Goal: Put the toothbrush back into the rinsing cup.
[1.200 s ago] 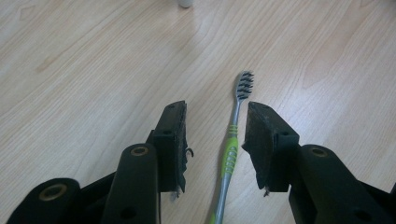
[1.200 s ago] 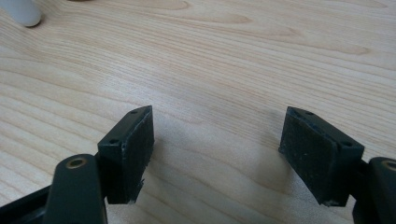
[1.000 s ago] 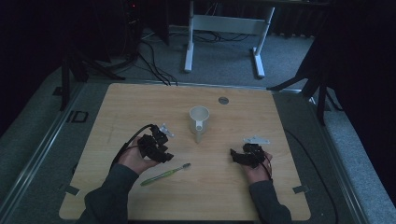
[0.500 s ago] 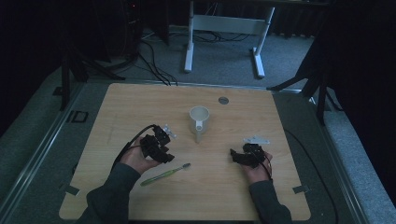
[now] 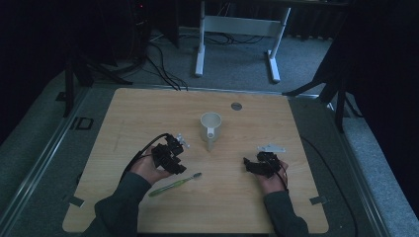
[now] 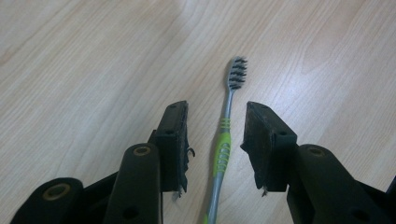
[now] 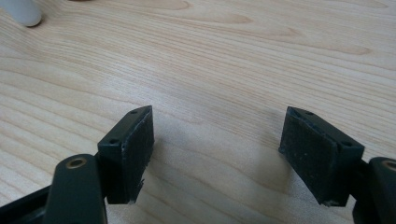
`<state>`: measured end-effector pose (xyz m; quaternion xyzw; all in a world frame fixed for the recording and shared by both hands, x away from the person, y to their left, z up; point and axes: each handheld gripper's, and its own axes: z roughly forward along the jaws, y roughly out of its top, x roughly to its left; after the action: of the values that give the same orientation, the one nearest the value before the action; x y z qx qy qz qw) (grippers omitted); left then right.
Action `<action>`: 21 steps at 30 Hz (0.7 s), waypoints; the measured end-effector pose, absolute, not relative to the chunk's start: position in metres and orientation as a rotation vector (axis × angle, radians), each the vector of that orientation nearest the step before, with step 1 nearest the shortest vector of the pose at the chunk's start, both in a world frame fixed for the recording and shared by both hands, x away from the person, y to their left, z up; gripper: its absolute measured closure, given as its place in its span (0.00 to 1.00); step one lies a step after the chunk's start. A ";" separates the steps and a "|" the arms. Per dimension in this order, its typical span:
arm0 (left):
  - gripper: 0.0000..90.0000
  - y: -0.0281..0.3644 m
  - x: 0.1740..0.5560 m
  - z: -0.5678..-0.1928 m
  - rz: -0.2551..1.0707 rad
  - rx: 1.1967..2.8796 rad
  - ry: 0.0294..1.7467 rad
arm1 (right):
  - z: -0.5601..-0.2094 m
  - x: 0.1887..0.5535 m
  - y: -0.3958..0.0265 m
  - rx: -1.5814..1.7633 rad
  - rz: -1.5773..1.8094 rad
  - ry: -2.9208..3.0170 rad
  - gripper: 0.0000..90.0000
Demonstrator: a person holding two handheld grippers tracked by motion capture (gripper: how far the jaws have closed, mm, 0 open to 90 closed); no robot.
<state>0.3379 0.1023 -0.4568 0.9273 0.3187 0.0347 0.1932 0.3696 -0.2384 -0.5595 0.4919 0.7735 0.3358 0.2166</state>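
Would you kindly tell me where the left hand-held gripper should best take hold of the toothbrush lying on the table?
Probably on the thick green grip section of the toothbrush, coming straight down from above. It lies flat on the table, bristles pointing away, and that part is widest and ribbed. The left hand-held gripper already straddles it, jaws either side and just closing in, pads not yet touching.

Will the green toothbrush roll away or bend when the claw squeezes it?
Probably not much. The toothbrush lies flat on the table between the left claw pads, not yet touched. Its handle looks thin and stiff, so it should lift easily and feel light. It is narrow and smooth, so it might twist or slip if pinched off-centre.
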 end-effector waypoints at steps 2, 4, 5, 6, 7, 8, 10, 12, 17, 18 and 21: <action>0.67 0.101 0.339 -0.459 0.091 2.617 0.902 | -0.559 0.370 -0.238 1.363 0.931 2.143 0.28; 0.67 0.100 0.340 -0.461 0.082 2.631 0.900 | -0.559 0.370 -0.238 1.363 0.931 2.143 0.28; 0.67 0.099 0.340 -0.462 0.075 2.635 0.900 | -0.559 0.370 -0.238 1.363 0.931 2.143 0.28; 0.67 0.098 0.340 -0.463 0.071 2.640 0.902 | -0.559 0.370 -0.238 1.363 0.931 2.143 0.28; 0.67 0.098 0.340 -0.464 0.069 2.649 0.898 | -0.559 0.370 -0.238 1.363 0.930 2.143 0.28; 0.67 0.097 0.340 -0.465 0.064 2.654 0.896 | -0.559 0.370 -0.238 1.363 0.931 2.144 0.28; 0.67 0.097 0.340 -0.465 0.064 2.654 0.896 | -0.559 0.370 -0.238 1.363 0.931 2.144 0.28; 0.68 0.096 0.341 -0.468 0.054 2.670 0.892 | -0.559 0.370 -0.238 1.363 0.931 2.144 0.28; 0.68 0.094 0.341 -0.470 0.045 2.685 0.889 | -0.559 0.370 -0.238 1.363 0.931 2.143 0.28; 0.68 0.094 0.341 -0.471 0.044 2.684 0.890 | -0.559 0.370 -0.238 1.363 0.931 2.144 0.28; 0.68 0.094 0.341 -0.472 0.041 2.689 0.893 | -0.559 0.370 -0.238 1.363 0.930 2.144 0.28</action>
<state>0.3409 0.0940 -0.4721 0.9377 0.3115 0.0144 0.1533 0.3696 -0.2384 -0.5594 0.4917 0.7737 0.3358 0.2165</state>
